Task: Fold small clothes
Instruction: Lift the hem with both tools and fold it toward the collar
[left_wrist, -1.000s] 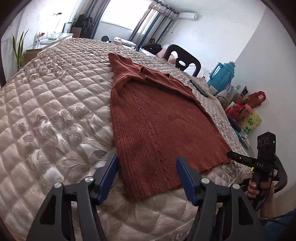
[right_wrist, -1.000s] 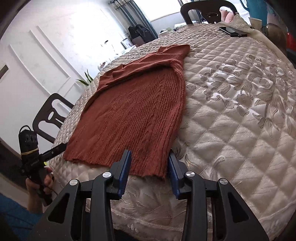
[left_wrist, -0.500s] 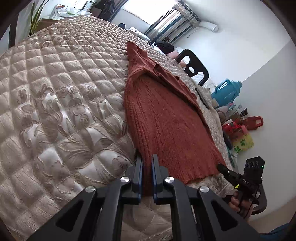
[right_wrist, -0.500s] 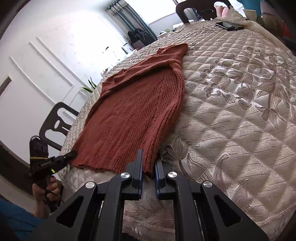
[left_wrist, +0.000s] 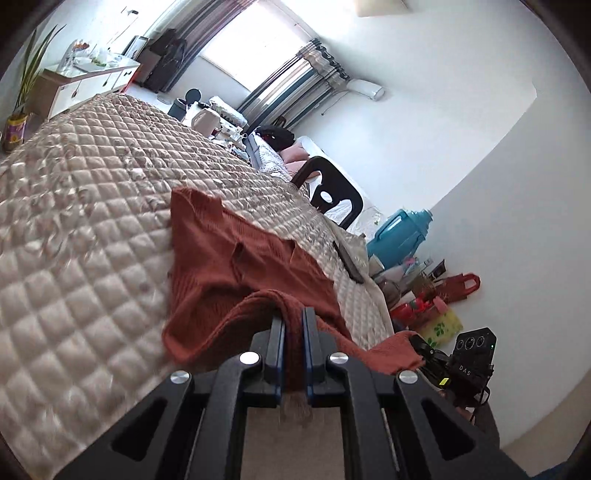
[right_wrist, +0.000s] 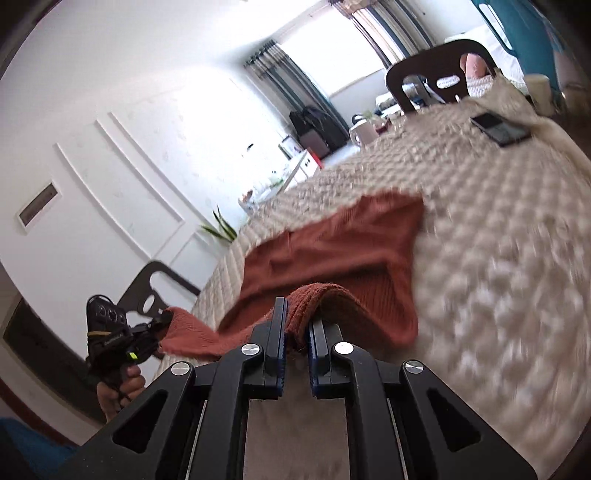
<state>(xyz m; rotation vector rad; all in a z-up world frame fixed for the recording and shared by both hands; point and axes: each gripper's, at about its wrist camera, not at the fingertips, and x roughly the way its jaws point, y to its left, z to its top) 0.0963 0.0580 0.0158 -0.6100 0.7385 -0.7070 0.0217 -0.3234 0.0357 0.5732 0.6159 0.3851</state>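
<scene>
A rust-red knitted sweater (left_wrist: 236, 269) lies on a quilted beige bedspread (left_wrist: 85, 229); its top part rests flat, its hem is lifted off the bed. My left gripper (left_wrist: 293, 314) is shut on the hem's left corner. My right gripper (right_wrist: 297, 325) is shut on the hem's other corner, and the sweater (right_wrist: 343, 240) sags between the two. Each gripper shows in the other's view, pinching red cloth: the right one (left_wrist: 424, 349) and the left one (right_wrist: 159, 325).
A dark phone (right_wrist: 500, 129) lies on the bedspread (right_wrist: 498, 258) at the far right; it also shows in the left wrist view (left_wrist: 349, 260). Black chairs (left_wrist: 332, 188) (right_wrist: 155, 291) stand at the bed's sides. A teal jug (left_wrist: 400, 236) and bags (left_wrist: 439, 302) stand beyond the right edge.
Both grippers closed on the hem corners, then lifted them off the bed and carried them toward the collar. The lower half of the sweater now hangs raised.
</scene>
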